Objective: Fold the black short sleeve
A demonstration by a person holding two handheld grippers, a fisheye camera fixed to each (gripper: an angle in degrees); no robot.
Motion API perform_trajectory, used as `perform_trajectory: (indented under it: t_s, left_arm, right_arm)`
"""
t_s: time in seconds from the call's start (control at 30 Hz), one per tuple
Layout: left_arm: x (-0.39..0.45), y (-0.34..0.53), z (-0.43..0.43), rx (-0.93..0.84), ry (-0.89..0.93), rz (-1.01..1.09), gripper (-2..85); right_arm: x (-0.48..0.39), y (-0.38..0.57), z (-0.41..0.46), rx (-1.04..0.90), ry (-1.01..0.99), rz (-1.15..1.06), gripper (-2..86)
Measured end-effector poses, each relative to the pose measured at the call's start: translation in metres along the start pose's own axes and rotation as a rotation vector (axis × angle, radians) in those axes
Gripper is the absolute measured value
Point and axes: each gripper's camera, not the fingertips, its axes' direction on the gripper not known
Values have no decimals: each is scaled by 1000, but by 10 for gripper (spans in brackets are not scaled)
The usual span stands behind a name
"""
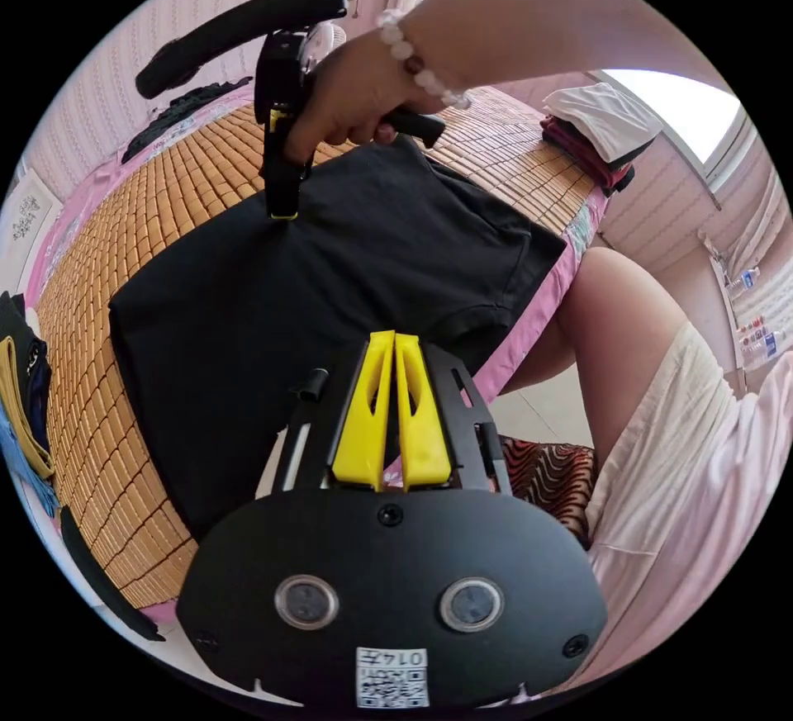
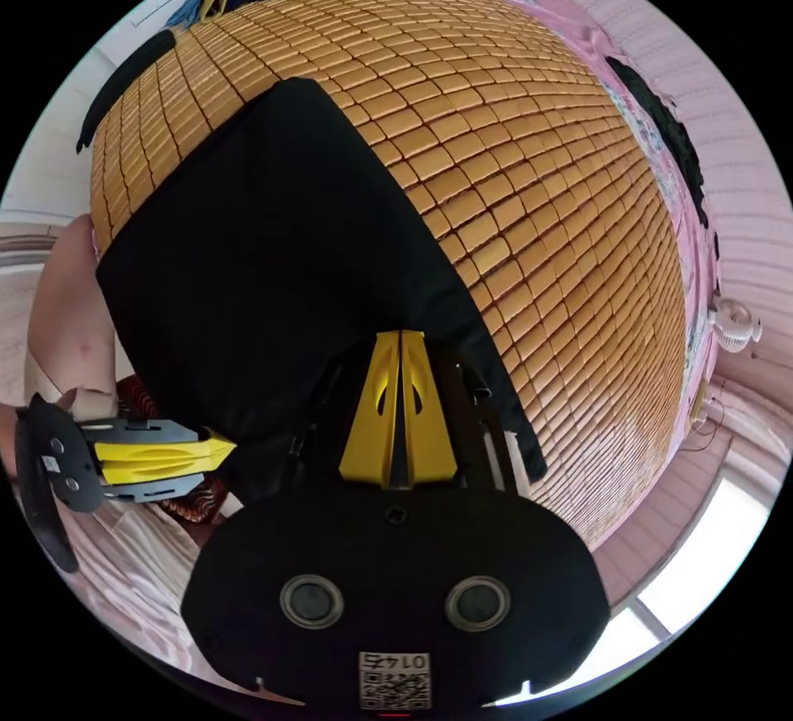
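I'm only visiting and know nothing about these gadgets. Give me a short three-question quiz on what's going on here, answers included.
1. True or false: the black shirt lies on a bamboo mat.
2. Which is stacked at the mat's far corner? A) folded clothes B) a stack of plates C) shoes
3. Fill in: in its own view, the yellow jaws of the left gripper are ____ together.

Key
1. True: it is spread mostly flat on the mat.
2. A.
3. Closed. The right gripper, also with jaws together, sits over the shirt's edge.
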Motion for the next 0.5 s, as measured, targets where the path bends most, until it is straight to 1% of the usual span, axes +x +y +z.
perform_trajectory:
  t_s: [0.07, 0.13, 0.17, 0.23, 0.33, 0.4, 0.43, 0.47, 0.5]
  left_arm:
    - [-4, 7, 3, 44, 43, -23, -10]
    - [-8, 11, 5, 67, 88, -43, -10]
    - [-8, 14, 6, 88, 99, -42, -10]
    - [-3, 17, 8, 108, 87, -37, -10]
    - [6, 17, 8, 98, 64, -51, -10]
    - [14, 20, 6, 66, 113, -11, -10]
    - [21, 26, 7, 24, 169, 33, -10]
    - [29, 35, 4, 20, 175, 60, -10]
    - [34, 40, 1, 25, 170, 75, -10]
  right_arm:
    - [8, -2, 2, -21, -20, -41, -4]
    - [28, -5, 5, -68, -102, 5, -4]
    - [31, -7, 6, -84, -109, 2, -4]
    - [35, -15, 10, -167, -91, -69, -4]
    - [46, -15, 13, -236, -100, -85, -4]
    - [57, -5, 13, -216, -129, -56, -4]
    - [65, 6, 11, -176, -149, -33, -4]
    - [68, 14, 10, -148, -156, -25, -4]
    - [74, 32, 5, -70, -162, -1, -5]
